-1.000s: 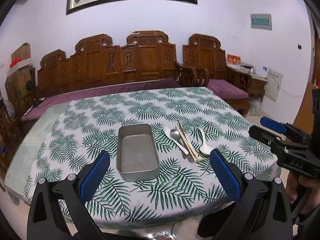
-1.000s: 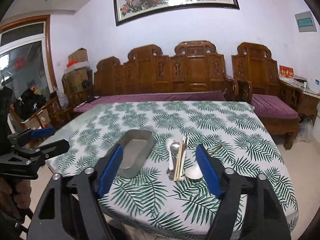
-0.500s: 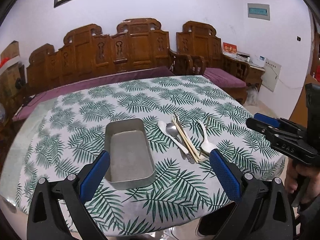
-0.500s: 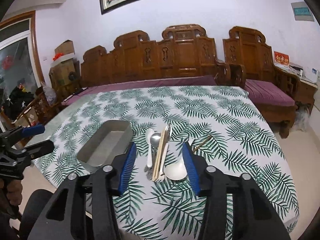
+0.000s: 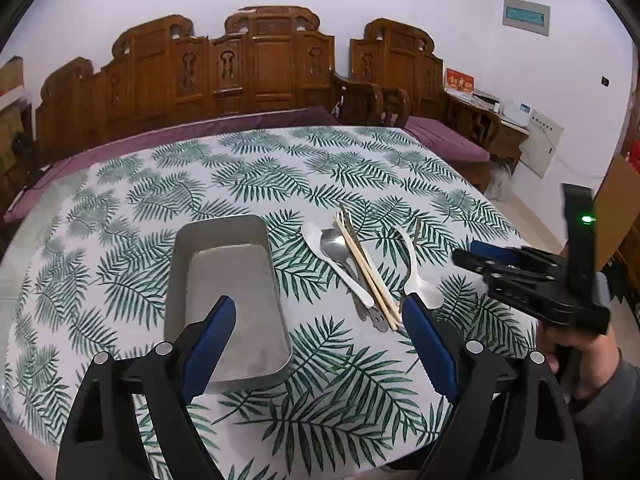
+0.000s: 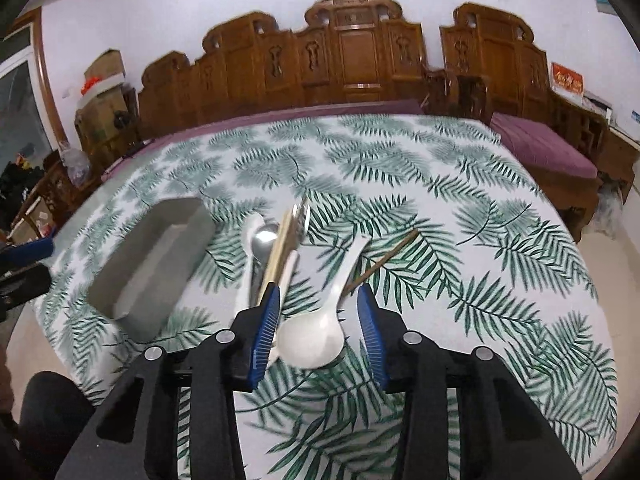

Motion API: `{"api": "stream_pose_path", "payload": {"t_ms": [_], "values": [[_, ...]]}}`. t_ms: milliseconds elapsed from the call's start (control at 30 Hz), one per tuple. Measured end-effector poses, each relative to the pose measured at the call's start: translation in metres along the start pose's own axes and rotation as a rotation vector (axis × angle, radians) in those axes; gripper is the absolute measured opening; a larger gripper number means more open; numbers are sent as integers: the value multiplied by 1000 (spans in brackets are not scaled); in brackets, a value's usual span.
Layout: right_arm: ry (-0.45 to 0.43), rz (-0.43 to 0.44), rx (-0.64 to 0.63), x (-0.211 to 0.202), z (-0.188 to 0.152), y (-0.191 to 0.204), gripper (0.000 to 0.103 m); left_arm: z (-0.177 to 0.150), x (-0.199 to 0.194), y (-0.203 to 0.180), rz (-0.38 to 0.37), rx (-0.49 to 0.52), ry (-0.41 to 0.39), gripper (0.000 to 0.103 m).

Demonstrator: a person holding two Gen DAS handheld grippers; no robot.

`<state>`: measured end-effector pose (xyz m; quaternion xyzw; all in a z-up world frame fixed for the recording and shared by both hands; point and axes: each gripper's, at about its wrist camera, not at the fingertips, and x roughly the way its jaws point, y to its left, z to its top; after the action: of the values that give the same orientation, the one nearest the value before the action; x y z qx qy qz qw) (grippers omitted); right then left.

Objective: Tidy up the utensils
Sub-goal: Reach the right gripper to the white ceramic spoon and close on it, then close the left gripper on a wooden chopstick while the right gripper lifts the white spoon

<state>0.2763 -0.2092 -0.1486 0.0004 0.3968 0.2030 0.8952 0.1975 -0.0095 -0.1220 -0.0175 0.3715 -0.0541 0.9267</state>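
We see a table (image 5: 120,208) covered by a white cloth printed with green palm fronds, and behind it a carved wooden bench (image 5: 256,68) with a purple cushion.

Our left gripper (image 5: 316,344) hangs low over the near edge of the table with its blue-padded fingers (image 5: 208,336) spread wide and nothing between them; the left finger sits in front of the near end of the tray and the right finger just beside the utensil pile.

A rectangular metal tray (image 5: 228,300) lies flat on the cloth, left of the utensils, and holds nothing that we can make out.

Our right gripper (image 6: 318,320) is spread apart too, gripping nothing, its two fingers (image 6: 370,328) flanking the bowl of a white ceramic spoon (image 6: 316,332) without touching it as far as we can tell. From the left wrist view the same gripper (image 5: 532,276) appears at the right edge, held in a hand (image 5: 580,356).

The utensils lie in a loose bundle to the right of the tray. That white spoon (image 5: 416,276) is the rightmost piece, bowl toward us. Left of it a pair of pale chopsticks (image 5: 368,264) runs diagonally across a metal spoon (image 5: 336,248), and a second white spoon (image 5: 332,264) lies nearest the tray. A single dark wooden stick (image 6: 384,260) lies just beyond the rightmost spoon's handle. Something metal shows under the chopsticks' near ends, but we cannot tell what it is.
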Motion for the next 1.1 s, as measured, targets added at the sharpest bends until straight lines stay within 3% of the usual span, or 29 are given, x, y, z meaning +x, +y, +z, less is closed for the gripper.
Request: {"api": "stream_pose_path", "payload": {"t_ms": [300,567,633,733,1033,1100], "values": [[106,-8,-18,74,18,-11,36,4,26,-3,-12,-13,30,64],[145,3,-28,106,18,-17,34,4,39,-5,2,-8,52,63],[140,2,-33,107,17,-18,29,4,43,-7,5,-5,57,63],[147,23,-28,105,16,-21,10,5,53,-12,7,2,68,62],[100,92,-1,83,23,-34,5,16,82,-31,2,34,90,61],[82,99,16,75,26,-41,5,16,92,-35,-10,39,107,55]]}}
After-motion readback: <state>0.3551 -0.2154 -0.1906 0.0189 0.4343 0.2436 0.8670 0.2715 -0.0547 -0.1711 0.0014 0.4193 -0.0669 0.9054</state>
